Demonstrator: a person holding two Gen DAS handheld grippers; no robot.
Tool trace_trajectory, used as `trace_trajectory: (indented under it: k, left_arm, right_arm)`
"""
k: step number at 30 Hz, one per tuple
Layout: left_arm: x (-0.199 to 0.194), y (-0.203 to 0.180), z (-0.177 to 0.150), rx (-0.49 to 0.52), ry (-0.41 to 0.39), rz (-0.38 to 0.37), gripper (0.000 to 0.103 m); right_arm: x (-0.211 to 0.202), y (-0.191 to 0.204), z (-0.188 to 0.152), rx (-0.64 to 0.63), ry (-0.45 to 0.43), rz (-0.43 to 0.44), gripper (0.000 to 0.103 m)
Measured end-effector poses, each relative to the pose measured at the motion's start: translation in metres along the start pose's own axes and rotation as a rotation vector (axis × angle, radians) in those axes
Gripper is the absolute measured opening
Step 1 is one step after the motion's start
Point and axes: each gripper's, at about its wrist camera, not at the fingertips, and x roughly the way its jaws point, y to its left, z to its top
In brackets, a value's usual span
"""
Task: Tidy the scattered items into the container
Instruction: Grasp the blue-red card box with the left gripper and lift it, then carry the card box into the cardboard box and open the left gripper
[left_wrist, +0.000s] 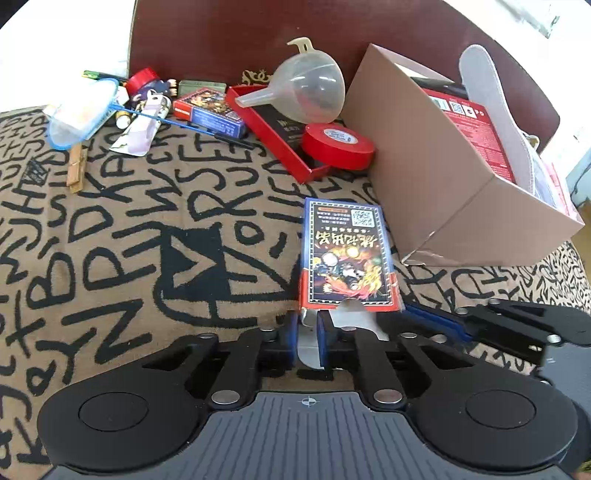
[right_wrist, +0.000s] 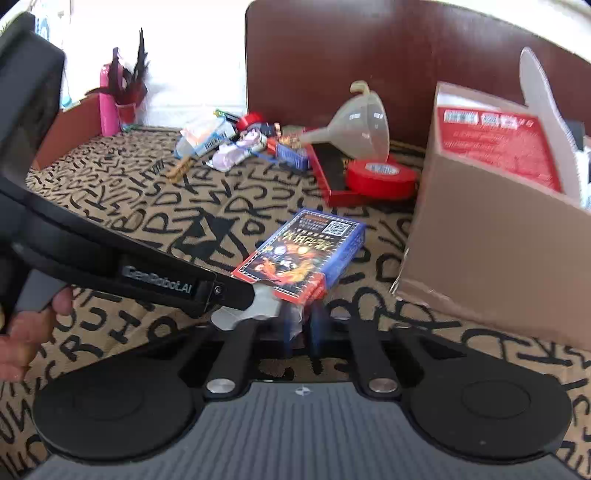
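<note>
On the far left of the lettered cloth (left_wrist: 110, 229) lies a pile: net (left_wrist: 79, 110), clothespin (left_wrist: 76, 168), sachet (left_wrist: 138, 133) and a small card box (left_wrist: 210, 110). Right of these, a red tray (left_wrist: 273, 147) holds a funnel (left_wrist: 306, 88) and a tape roll (left_wrist: 338, 144) at its near end. The card pack (left_wrist: 347, 254) is centre-near, just left of the carton (left_wrist: 454, 184). The left gripper (left_wrist: 309, 328) is clamped narrow on the pack's near flap. The right gripper (right_wrist: 301, 325), just right, is also narrow at the pack's near edge; whether it grips anything cannot be told. The carton on the right holds a red box (right_wrist: 498, 147) and a white paddle (right_wrist: 546, 118).
</note>
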Motion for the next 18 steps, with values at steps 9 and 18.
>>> trace_trajectory:
  k: [9,18]
  left_arm:
    - [-0.057,-0.032,0.001,0.010,-0.114,-0.006,0.002]
    - [-0.086,-0.107,0.036,0.094,-0.230,-0.062,0.002]
  right_arm:
    - [-0.058,-0.005,0.017,-0.018,-0.116,0.002,0.006]
    - [-0.124,-0.039,0.042,-0.059,-0.264,-0.101,0.006]
